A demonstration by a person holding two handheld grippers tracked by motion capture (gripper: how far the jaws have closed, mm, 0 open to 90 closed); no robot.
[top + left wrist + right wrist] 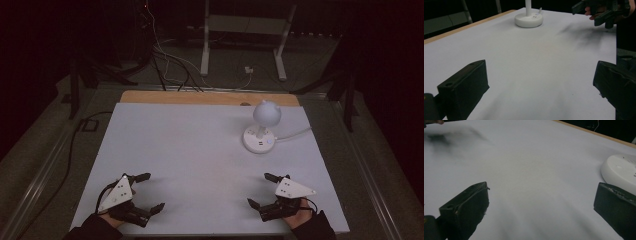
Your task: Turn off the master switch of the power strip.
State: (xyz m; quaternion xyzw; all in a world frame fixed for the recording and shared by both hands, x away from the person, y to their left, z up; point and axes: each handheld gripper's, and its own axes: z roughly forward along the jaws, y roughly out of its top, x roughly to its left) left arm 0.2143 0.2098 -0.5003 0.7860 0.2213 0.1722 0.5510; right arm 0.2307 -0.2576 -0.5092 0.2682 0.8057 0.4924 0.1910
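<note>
A white lamp (266, 116) with a round globe head stands on a round white base (259, 139) at the right back of the white table; its base (528, 20) also lies far ahead in the left gripper view and at the right edge (621, 171) in the right gripper view. My left gripper (150, 191) rests at the front left, open, nothing between its jaws. My right gripper (261, 189) sits at the front right, open and empty, well short of the lamp. In the left gripper view my right gripper (596, 11) is at the top right.
The white sheet (200, 155) covers the table, with a wooden edge (200, 97) at the back. A white cable (295, 134) runs from the lamp base off the right side. Beyond the table are floor cables (170, 65) and a white stand (245, 40).
</note>
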